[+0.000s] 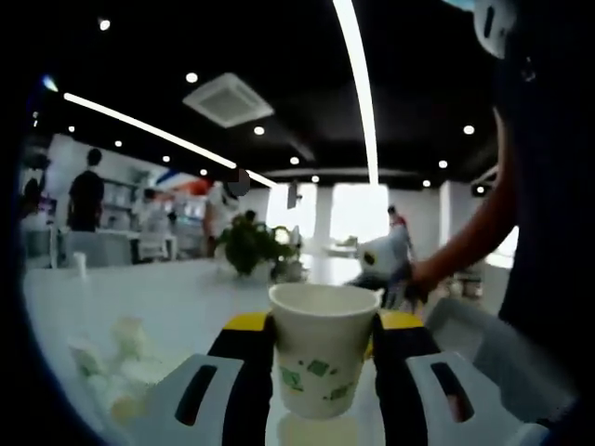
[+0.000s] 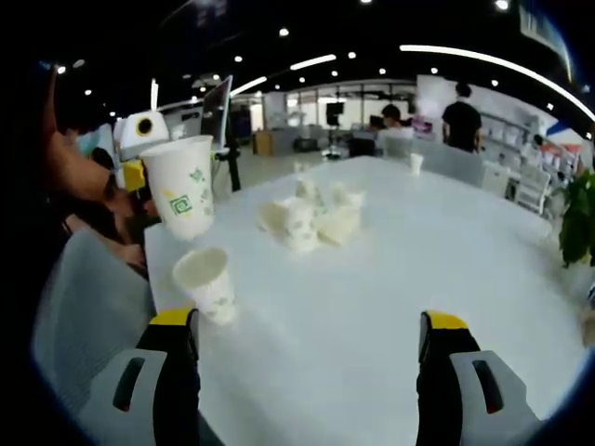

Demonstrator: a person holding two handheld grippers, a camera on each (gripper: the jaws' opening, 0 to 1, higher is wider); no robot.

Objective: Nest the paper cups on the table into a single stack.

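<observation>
My left gripper [image 1: 321, 327] is shut on a white paper cup [image 1: 323, 348] with green print, held upright above the white table [image 1: 167, 297]. In the right gripper view that same held cup [image 2: 181, 186] hangs at the upper left in the left gripper [image 2: 133, 174]. Below it a second paper cup [image 2: 206, 282] stands open side up near the table's edge. My right gripper [image 2: 311, 321] is open, its jaws wide apart over bare table [image 2: 418, 251], with the standing cup just left of its left jaw. A person's hand holds the right gripper [image 1: 381, 265] behind the held cup.
A loose cluster of white cups [image 2: 311, 218] lies mid-table, blurred at the lower left [image 1: 107, 358] in the left gripper view. One small cup [image 2: 416, 163] stands at the far end. A potted plant [image 1: 249, 243] sits on the table. Chairs and people are behind.
</observation>
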